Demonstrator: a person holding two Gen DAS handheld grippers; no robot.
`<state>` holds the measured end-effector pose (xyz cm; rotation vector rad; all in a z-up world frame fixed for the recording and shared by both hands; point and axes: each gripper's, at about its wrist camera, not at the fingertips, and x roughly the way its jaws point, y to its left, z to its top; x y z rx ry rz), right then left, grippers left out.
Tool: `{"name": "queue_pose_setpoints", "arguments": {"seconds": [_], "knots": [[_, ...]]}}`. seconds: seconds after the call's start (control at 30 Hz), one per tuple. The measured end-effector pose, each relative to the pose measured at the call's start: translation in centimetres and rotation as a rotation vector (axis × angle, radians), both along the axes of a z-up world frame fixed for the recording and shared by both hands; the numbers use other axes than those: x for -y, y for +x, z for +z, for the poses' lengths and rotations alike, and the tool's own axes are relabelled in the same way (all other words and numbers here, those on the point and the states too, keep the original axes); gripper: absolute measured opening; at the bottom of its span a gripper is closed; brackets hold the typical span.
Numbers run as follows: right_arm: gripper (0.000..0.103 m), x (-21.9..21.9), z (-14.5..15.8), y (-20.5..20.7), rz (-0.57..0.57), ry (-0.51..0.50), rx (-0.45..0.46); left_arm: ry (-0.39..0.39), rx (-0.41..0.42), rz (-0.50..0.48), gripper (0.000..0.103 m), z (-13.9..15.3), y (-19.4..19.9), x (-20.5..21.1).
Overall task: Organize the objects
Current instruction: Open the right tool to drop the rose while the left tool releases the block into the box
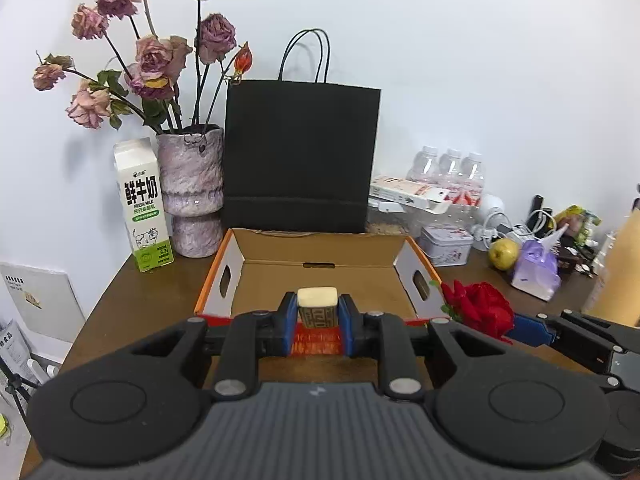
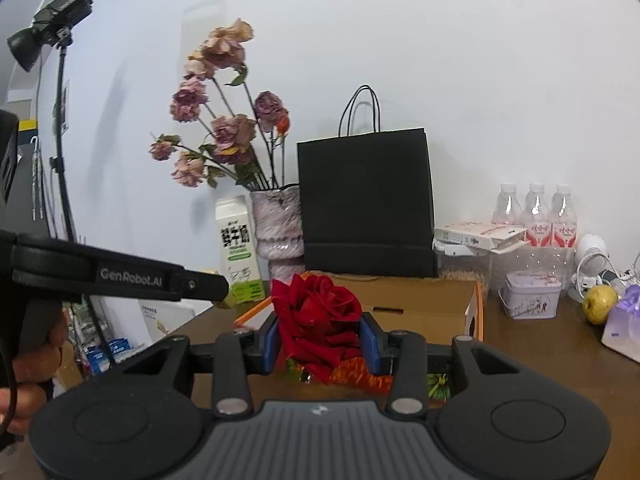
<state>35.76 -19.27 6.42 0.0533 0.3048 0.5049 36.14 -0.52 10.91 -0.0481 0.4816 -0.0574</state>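
Left wrist view: left gripper [image 1: 318,312], blue pads clamped on 1 small block [image 1: 317,305] with a cream top and a patterned brown side, held just above the near wall of the open cardboard box [image 1: 320,276]. Box: orange outside, white side walls with handle slots, brown bare floor, standing on the brown table [image 1: 132,304]. Right of the box, level with its near corner: 1 red rose [image 1: 480,308], gripped by the right gripper, whose blue pad and black arm enter from the right edge. Right wrist view: right gripper [image 2: 320,340], pads closed on the rose bloom [image 2: 320,312], which sits in front of the box's right part; green leaves show below. Left gripper's black body crosses at the left of this view. Behind the box: 1 black paper bag [image 1: 302,156] against the white wall. Left of the bag: 1 mottled vase [image 1: 192,188] of dried pink roses, then 1 milk carton [image 1: 144,208]. Right of the bag: 3 water bottles [image 1: 450,168], 1 flat white packet [image 1: 412,190], 1 small tin [image 1: 446,246], 1 yellow-green apple [image 1: 503,254], 1 purple tissue pack [image 1: 536,268].
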Motion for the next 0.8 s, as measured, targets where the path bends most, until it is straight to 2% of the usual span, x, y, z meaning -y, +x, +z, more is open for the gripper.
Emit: {"name": "queue_pose_setpoints", "arguments": {"seconds": [0.17, 0.4, 0.57, 0.8], "knots": [[0.039, -0.4, -0.1, 3.6, 0.000, -0.012, -0.008, -0.008, -0.010, 0.018, 0.022, -0.2, 3.5, -0.1], [0.039, -0.9, -0.8, 9.5, -0.012, 0.001, -0.067, -0.013, -0.030, 0.042, 0.022, -1.0, 9.4, -0.3], [0.039, -0.8, -1.5, 13.4, -0.039, 0.015, -0.105, -0.027, -0.033, 0.103, 0.022, -2.1, 13.7, -1.0], [0.039, -1.1, -3.5, 17.6, -0.064, 0.013, -0.159, 0.023, -0.066, 0.144, 0.022, -4.5, 18.1, -0.6]]}}
